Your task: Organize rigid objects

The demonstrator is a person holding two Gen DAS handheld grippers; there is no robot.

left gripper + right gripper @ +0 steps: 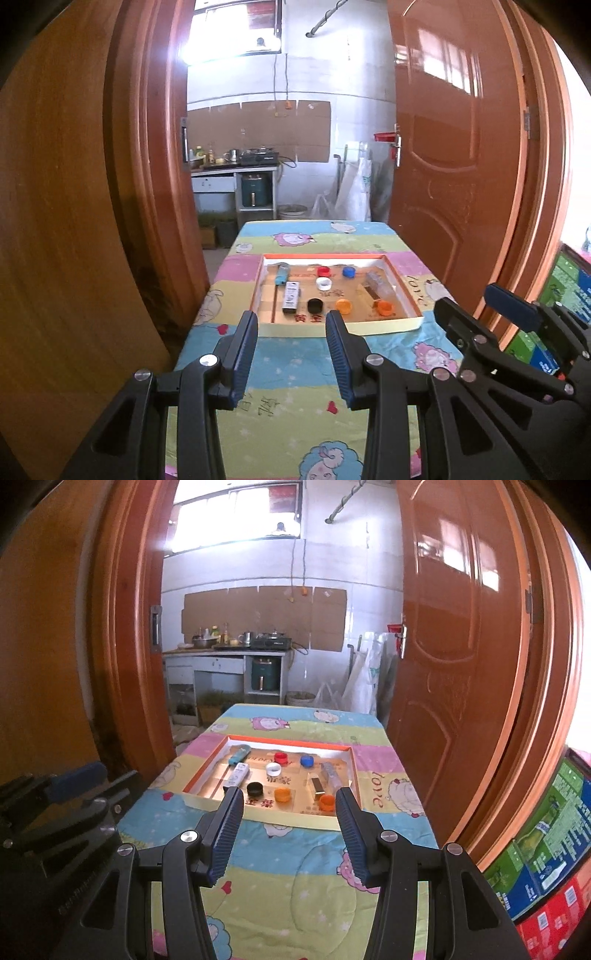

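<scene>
Doors (436, 147) flanking table (295, 424), stacked cartons (546, 856) rightward

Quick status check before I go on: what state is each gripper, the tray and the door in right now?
left gripper: open, nothing between its fingers, short of the tray.
right gripper: open wider, empty, also short of the tray.
tray: flat on the table, uncovered, holding caps and small boxes.
black cap: lying in the tray, untouched.
orange cap: in the tray beside a box.
door: swung open.
</scene>
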